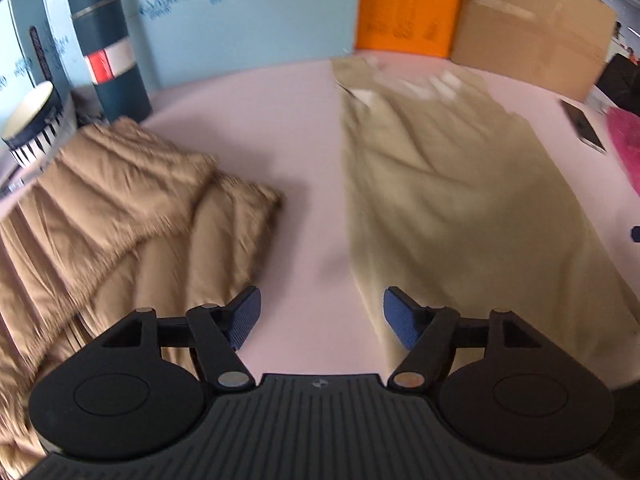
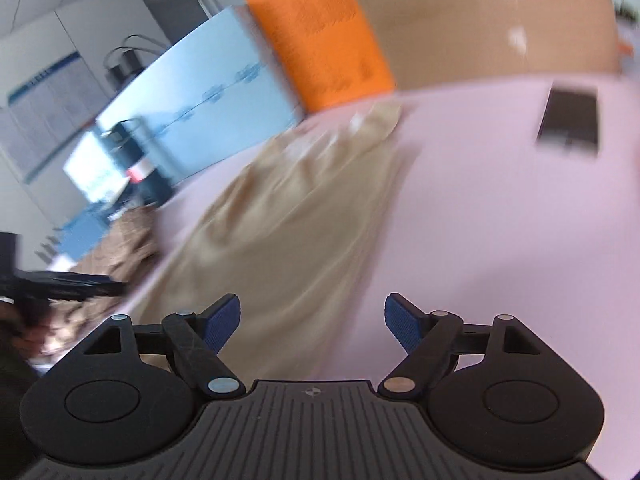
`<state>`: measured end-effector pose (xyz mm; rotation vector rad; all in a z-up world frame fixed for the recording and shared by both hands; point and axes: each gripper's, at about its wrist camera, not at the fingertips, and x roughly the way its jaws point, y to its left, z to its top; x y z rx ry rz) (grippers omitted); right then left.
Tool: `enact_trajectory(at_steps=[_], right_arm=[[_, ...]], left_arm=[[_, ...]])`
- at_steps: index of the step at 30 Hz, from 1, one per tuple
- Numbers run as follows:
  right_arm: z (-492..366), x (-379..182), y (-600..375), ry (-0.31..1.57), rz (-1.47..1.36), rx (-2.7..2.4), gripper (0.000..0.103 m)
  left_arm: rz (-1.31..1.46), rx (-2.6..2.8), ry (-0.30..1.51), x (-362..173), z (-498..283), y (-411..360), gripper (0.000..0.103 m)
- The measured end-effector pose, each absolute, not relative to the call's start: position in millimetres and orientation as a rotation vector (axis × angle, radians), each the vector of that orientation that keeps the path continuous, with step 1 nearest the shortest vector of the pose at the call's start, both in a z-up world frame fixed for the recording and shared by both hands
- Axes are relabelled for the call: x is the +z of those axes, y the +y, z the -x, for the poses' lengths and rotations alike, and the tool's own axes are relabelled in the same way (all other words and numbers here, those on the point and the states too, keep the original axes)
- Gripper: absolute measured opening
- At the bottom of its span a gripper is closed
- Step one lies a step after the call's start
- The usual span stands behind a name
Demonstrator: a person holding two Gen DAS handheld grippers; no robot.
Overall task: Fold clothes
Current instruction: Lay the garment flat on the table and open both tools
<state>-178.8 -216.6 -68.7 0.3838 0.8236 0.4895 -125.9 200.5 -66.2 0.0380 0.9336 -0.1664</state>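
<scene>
My left tongs [image 1: 322, 318] are standing spread with nothing between the blue pads, hanging over the bare pink tabletop [image 1: 280, 128] just beside the near left edge of the khaki trousers [image 1: 448, 200]. My right tongs [image 2: 312, 324] are likewise standing wide and empty, straddling the near right edge of the same trousers [image 2: 296, 216].

The trousers are lying flat along the tabletop, waistband at the far end toward the orange box [image 1: 408, 4], hems toward me. I am judging this as the start of a fold: both tongs are lining up on the near end of the garment. The next move is calling for each pair to settle onto its own corner of the hem, pinch only the cloth (not the tabletop beneath), then carry the end up toward the waistband evenly.

The left view is showing what the right barely does: a tan quilted garment [image 1: 132, 216] already folded at the left, a dark flask [image 1: 106, 44] and a striped cup [image 1: 34, 124] behind it. The right view, tilted and blurred, is showing the dark phone [image 2: 570, 120] more squarely, and my other tongs as a dark shape at its left edge.
</scene>
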Motion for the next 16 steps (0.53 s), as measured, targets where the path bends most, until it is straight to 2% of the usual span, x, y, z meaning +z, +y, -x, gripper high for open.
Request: enact_trajectory(at_steps=[8,10,16], right_arm=[[205,-82,-195,0.97,-0.443,0.52,0.078],[211,-79,-194,0.965,-0.437,0.51,0.078],[227,-76,-169,0.965,-0.154,0.51,0.078]], left_arm=[[0.011,-0.187,0.993,-81,138,189,0.072],[0.003,-0.19,0.992,-79,143,188,0.077],[-0.054,-0.195,1.015,-79,158,188,0.079]])
